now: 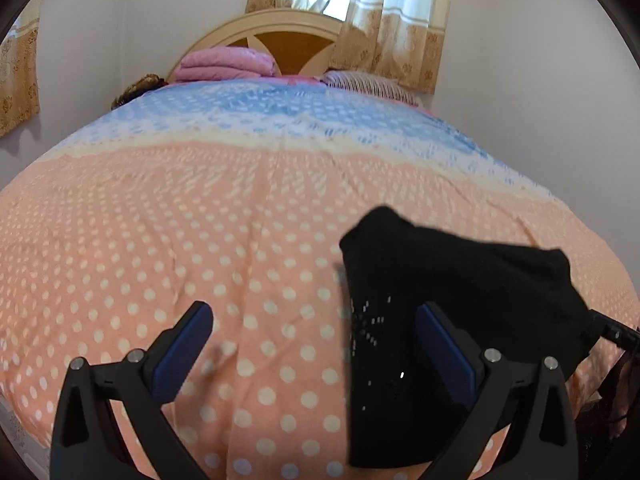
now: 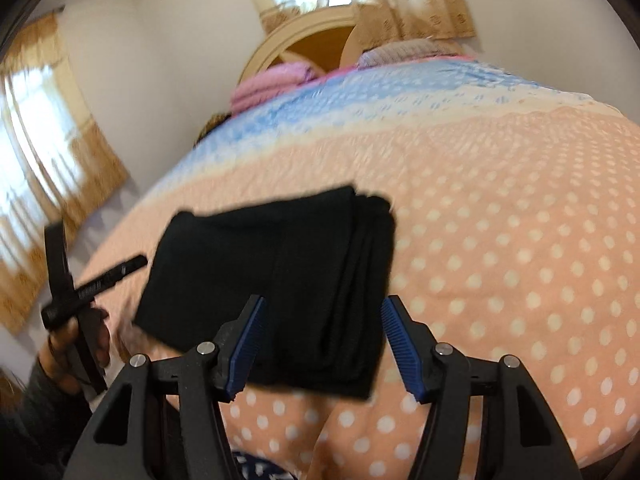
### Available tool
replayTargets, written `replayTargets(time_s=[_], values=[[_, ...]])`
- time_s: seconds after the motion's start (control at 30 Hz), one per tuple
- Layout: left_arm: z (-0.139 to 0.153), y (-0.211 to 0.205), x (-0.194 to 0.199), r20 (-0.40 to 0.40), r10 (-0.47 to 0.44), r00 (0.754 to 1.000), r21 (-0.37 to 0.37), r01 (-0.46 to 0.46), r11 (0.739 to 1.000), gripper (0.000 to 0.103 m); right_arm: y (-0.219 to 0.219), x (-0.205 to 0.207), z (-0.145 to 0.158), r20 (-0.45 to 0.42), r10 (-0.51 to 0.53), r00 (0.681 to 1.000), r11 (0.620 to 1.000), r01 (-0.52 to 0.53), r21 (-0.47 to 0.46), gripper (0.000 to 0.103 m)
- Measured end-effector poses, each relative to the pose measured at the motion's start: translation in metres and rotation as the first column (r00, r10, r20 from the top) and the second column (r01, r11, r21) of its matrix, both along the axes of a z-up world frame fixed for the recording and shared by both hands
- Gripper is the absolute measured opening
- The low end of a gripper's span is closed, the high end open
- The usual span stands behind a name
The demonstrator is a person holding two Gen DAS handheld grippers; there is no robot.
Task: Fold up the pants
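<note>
Blue-padded black tongs in my right hand [image 2: 322, 344] stood released, nothing between their pads, just above the folded black cloth pants [image 2: 280, 280]. Those pants lay flat near the foot edge of the peach polka-dot bedspread [image 2: 520, 240]. My left tongs [image 1: 316, 344] gaped too, empty, the pants lying behind their right finger [image 1: 444, 344].

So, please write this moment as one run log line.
black pants: folded, on bed | left gripper: open | right gripper: open, empty
</note>
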State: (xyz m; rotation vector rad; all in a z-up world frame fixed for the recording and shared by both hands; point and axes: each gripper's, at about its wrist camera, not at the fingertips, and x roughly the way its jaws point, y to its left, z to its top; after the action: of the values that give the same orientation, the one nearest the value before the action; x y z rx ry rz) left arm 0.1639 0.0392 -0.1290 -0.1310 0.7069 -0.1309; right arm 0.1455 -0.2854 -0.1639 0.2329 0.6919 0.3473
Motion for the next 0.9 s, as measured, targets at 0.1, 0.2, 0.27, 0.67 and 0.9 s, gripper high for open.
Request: replayTargets(time_s=[0.1, 0.2, 0.27, 0.67, 0.9], values=[[-0.001, -0.007, 0.006, -0.005, -0.014, 1.0, 0.017, 0.014, 1.0, 0.103, -0.007, 0.013, -0.001, -0.028, -0.017, 0.999, 0.999, 0.018, 0.049, 0.067], [-0.005, -0.018, 0.012, -0.006, -0.032, 0.999, 0.037, 0.032, 0.999, 0.103, -0.01, 0.029, -0.005, -0.059, -0.031, 0.998, 0.994, 0.037, 0.103, 0.067], [-0.009, -0.023, 0.015, -0.016, -0.04, 0.999, 0.048, 0.041, 0.998, 0.103, -0.009, 0.039, -0.01, -0.083, -0.037, 0.996, 0.991, 0.047, 0.127, 0.067], [-0.025, -0.023, 0.026, -0.057, -0.062, 0.996, -0.019, 0.061, 0.998, 0.103, 0.004, 0.051, -0.02, -0.061, -0.024, 0.998, 0.994, 0.03, 0.102, 0.067], [-0.027, -0.022, 0.033, -0.082, -0.081, 0.993, -0.072, 0.075, 0.995, 0.103, 0.005, 0.053, -0.024, -0.053, -0.009, 0.999, 0.995, 0.014, 0.103, 0.067]])
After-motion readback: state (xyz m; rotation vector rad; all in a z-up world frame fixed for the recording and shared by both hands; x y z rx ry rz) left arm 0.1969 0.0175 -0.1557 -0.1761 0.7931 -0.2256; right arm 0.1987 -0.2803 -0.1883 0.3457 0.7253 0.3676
